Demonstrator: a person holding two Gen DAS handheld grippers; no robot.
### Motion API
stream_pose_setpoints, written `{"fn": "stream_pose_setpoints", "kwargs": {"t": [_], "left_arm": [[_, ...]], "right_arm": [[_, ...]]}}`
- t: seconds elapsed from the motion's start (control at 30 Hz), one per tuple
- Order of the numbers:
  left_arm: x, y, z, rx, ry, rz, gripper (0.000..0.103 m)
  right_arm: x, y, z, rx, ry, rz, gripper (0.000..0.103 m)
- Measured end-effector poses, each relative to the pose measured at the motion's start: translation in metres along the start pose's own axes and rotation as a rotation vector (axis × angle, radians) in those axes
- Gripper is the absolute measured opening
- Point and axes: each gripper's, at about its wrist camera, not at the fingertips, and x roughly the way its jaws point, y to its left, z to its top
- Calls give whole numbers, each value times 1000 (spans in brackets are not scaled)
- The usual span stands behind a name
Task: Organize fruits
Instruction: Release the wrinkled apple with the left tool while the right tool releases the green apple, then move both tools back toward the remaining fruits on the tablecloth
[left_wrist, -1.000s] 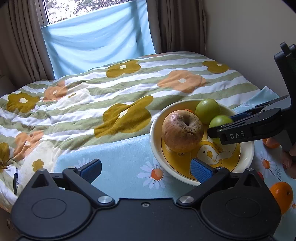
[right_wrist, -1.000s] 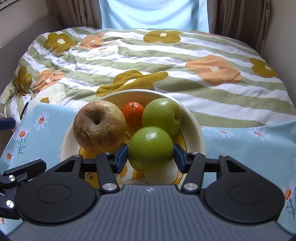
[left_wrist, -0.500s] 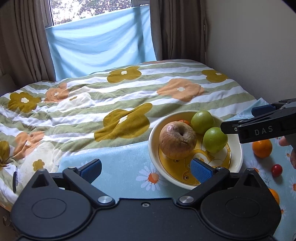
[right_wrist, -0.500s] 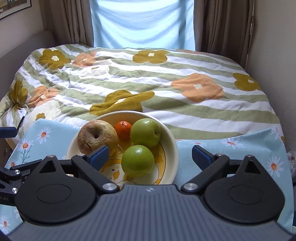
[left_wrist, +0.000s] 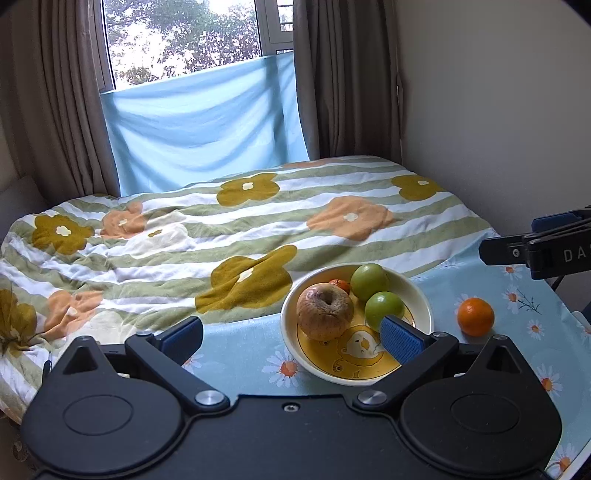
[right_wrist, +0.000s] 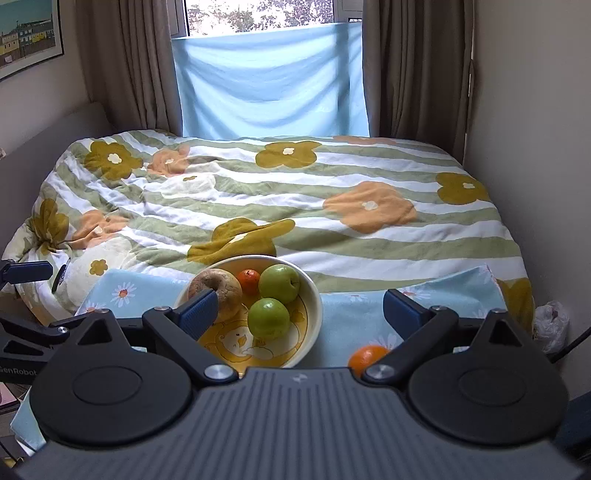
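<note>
A tabletop (left_wrist: 236, 365) under a light-blue daisy-print cloth (right_wrist: 351, 321) carries a cream bowl (left_wrist: 421, 299) of fruit and, just beside it, a loose orange (left_wrist: 475, 316). Behind stands a bed (right_wrist: 461, 236) with a flowered, striped quilt (left_wrist: 192, 236).

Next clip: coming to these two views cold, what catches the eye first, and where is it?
The white bowl with a yellow cartoon base, on the daisy-print blue cloth at the bed's near edge, holds two green apples, a wrinkled brown apple and a small orange fruit. One orange lies loose on the cloth to the bowl's right. Behind spreads the flowered striped blanket. The left gripper and right gripper stand open and empty.
</note>
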Motion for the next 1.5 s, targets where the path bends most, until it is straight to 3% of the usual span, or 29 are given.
{"fn": "stream_pose_setpoints", "kwargs": {"t": [0.23, 0.4, 0.63, 0.93, 1.1, 1.5], "left_arm": [[-41, -36, -15, -15, -35, 59, 103], [-69, -65, -31, -60, -42, 103, 103], [-83, -105, -59, -67, -55, 147, 103], [-41, -123, -95, -49, -36, 120, 103], [-9, -128, -109, 24, -24, 99, 98], [48, -133, -131, 189, 47, 39, 82]], "right_arm": [[-46, -28, -24, -33, -20, 5, 103], [-75, -52, -43, -43, -31, 56, 103], [-85, -88, -72, -73, -14, 100, 103], [-47, -120, -114, -107, 23, 127, 103], [-14, -128, -132, -102, 42, 152, 103], [44, -122, -154, -165, 106, 192, 84]]}}
